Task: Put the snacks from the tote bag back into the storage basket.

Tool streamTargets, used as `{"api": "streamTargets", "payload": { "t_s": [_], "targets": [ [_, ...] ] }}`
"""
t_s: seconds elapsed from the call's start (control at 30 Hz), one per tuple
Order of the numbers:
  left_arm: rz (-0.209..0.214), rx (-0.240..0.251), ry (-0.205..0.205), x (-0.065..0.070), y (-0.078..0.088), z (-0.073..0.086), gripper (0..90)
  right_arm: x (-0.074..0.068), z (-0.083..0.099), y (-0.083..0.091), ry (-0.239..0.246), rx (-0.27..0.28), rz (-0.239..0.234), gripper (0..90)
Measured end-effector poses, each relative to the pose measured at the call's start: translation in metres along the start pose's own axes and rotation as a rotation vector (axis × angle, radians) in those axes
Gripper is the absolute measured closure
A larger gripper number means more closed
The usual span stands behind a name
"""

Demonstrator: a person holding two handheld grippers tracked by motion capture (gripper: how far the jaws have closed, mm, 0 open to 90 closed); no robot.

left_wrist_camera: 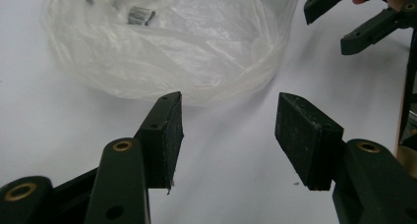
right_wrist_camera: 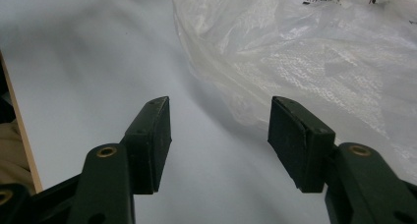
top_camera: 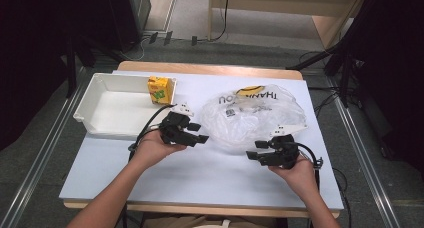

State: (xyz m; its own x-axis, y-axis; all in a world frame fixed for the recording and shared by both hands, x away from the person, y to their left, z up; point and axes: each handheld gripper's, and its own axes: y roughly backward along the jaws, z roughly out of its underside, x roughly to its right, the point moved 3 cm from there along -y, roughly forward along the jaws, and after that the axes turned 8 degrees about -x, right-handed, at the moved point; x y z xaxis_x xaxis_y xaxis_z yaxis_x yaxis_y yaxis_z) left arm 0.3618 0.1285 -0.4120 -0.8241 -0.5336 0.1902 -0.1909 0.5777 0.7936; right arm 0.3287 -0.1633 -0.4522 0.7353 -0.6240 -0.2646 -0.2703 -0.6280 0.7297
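Translucent plastic bag (top_camera: 255, 117) lying flat, long axis across table; left hand-held gripper (top_camera: 198, 132) agape, empty; right hand-held gripper (top_camera: 254, 151) likewise

a white-topped table (top_camera: 200, 173) with a wooden edge carries three things. the crumpled clear plastic bag (top_camera: 255, 115) lies right of its middle; left of the bag sits a white tray (top_camera: 95, 100), and a yellow carton (top_camera: 161, 90) stands at the tray's corner nearest the bag, though whether inside it is unclear.
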Motion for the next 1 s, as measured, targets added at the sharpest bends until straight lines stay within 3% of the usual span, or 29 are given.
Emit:
{"api": "streamTargets", "payload": {
  "t_s": [0.2,0.37,0.53,0.8,1.0],
  "targets": [
    [0.010,-0.004,-0.024,0.010,-0.005,0.003,44.4,0.000,0.000,-0.002,0.011,-0.006,-0.001,42.7],
    [0.016,0.026,-0.043,0.014,-0.012,0.005,45.0,-0.001,0.001,-0.004,0.015,-0.005,0.000,41.6],
    [0.030,0.012,-0.059,0.017,-0.021,0.007,42.5,-0.003,0.001,-0.005,0.017,-0.006,-0.001,41.1],
    [0.054,-0.002,-0.048,0.016,-0.027,0.018,42.2,-0.002,0.002,-0.005,0.023,-0.009,0.002,41.1],
    [0.065,-0.026,-0.074,0.015,-0.031,0.021,39.7,-0.004,0.004,-0.007,0.041,-0.027,-0.013,42.9]
  ]
}}
